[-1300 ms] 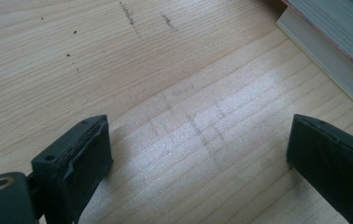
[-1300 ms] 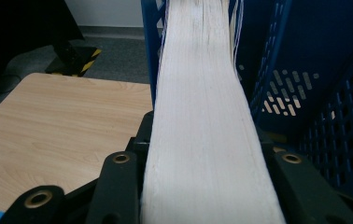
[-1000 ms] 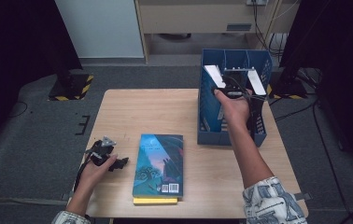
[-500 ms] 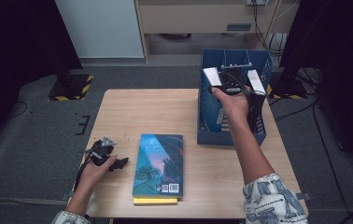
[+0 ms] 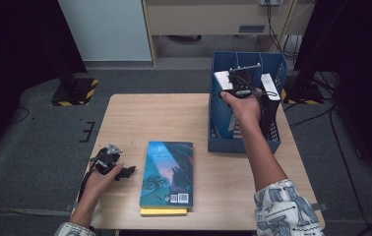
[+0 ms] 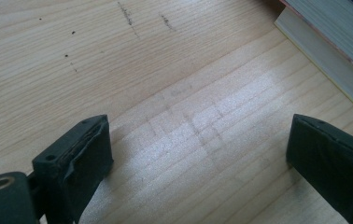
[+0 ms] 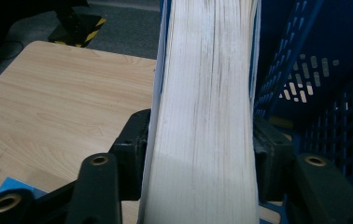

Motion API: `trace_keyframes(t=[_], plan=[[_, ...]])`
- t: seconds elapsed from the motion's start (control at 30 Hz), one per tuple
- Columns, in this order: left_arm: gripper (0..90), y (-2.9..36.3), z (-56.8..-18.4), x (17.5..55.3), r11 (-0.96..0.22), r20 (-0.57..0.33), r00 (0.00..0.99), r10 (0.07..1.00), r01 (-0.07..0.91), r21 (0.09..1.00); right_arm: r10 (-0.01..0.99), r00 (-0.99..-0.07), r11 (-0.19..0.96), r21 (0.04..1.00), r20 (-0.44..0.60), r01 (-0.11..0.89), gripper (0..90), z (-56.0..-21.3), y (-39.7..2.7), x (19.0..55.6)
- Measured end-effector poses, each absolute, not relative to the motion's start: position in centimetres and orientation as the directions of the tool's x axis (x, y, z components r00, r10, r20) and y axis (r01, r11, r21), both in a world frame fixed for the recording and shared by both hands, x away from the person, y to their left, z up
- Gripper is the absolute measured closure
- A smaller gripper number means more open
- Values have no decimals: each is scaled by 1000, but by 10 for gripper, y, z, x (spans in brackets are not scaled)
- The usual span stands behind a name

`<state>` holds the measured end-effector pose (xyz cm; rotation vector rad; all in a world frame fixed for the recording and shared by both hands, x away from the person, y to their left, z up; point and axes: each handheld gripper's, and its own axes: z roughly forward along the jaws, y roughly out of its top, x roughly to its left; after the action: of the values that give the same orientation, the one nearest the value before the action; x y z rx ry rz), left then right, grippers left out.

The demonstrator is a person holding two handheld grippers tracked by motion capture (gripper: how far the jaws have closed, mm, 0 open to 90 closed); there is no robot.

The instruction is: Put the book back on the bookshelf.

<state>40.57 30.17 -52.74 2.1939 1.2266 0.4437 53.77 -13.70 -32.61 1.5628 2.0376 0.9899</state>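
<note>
While clamped by right gripper [image 7: 202,154], book [image 7: 205,93] upright, blue bin [image 5: 272,142]

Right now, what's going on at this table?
A person is shelving books. The right gripper is clamped on a thick book's white page edge at the blue plastic file rack. The left gripper rests open on the wooden table, beside a teal-covered book stacked on a yellow one.
</note>
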Motion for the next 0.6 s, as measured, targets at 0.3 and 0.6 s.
trace_keyframes(t=[0.3, 0.6], plan=[[64, 302, -527, 406, -409, 6, 523, 852, 659, 631, 950, -292, 126, 728, 106, 674, 592, -325, -136, 537], [65, 302, -527, 406, -408, 6, 523, 853, 659, 632, 957, -267, 94, 753, 111, 651, 604, -324, -140, 536]])
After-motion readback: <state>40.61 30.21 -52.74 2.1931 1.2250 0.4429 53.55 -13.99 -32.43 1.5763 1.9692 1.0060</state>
